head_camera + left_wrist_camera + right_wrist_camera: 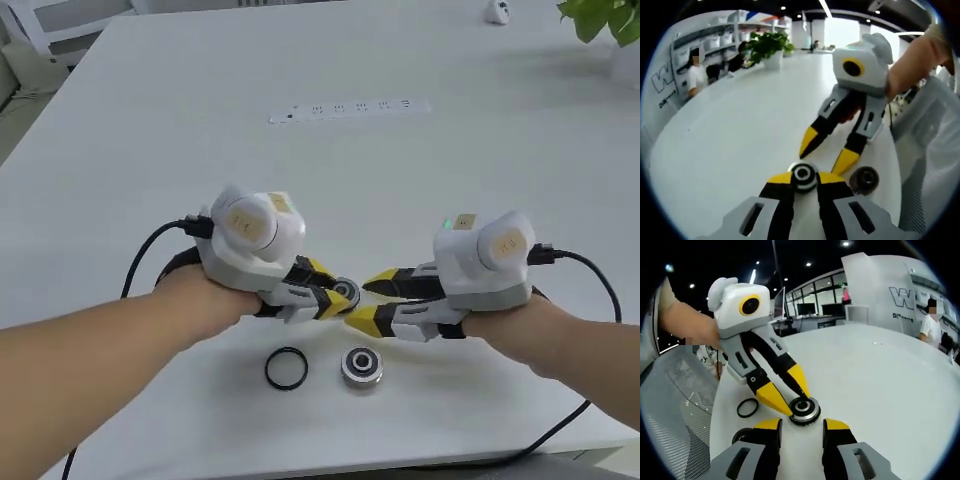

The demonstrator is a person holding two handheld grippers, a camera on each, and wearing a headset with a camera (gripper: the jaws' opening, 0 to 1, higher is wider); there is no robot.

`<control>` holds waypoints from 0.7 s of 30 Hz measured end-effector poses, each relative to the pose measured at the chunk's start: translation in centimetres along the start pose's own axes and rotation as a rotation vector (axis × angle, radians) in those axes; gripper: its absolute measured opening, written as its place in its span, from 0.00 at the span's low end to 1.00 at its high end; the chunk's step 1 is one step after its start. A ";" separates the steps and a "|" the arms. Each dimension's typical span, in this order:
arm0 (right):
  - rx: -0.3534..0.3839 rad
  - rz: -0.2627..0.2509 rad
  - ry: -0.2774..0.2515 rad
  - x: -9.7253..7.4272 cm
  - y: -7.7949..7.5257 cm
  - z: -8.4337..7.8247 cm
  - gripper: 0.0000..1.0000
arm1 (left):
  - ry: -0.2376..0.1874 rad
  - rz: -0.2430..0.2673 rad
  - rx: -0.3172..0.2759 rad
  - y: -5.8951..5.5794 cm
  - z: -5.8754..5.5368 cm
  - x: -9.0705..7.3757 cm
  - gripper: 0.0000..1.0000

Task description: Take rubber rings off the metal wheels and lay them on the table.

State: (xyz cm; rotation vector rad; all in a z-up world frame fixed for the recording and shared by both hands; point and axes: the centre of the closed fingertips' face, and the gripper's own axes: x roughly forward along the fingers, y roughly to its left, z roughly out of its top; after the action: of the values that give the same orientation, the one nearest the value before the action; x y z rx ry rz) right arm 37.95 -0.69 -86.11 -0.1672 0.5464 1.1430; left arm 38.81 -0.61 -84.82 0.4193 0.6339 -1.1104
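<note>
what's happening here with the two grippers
A person holds a gripper in each hand over a white table. The left gripper is shut on a metal wheel. The right gripper is open, its tips close to that wheel. One rubber ring lies on the table, with a second wheel beside it.

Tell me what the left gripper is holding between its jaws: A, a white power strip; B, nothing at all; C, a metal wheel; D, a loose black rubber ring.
C: the left gripper has its jaws closed on a metal wheel, while the loose rubber ring lies on the table.
</note>
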 end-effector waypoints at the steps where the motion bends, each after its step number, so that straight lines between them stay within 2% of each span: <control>1: -0.001 0.000 0.000 0.0 0.0 0.0 0.29 | -0.001 0.000 -0.002 0.0 0.0 0.0 0.18; 7: -0.003 0.001 -0.006 0.1 0.0 0.3 0.29 | 0.000 0.006 -0.003 0.3 0.0 0.1 0.14; 21: 0.003 0.000 -0.018 0.9 0.2 0.6 0.29 | -0.006 0.011 0.011 0.4 -0.1 0.2 0.14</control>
State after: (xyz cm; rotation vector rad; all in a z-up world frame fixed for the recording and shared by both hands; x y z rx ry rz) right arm 38.28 0.39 -85.98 -0.1534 0.5320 1.1429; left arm 39.19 -0.55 -85.04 0.4285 0.6197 -1.1051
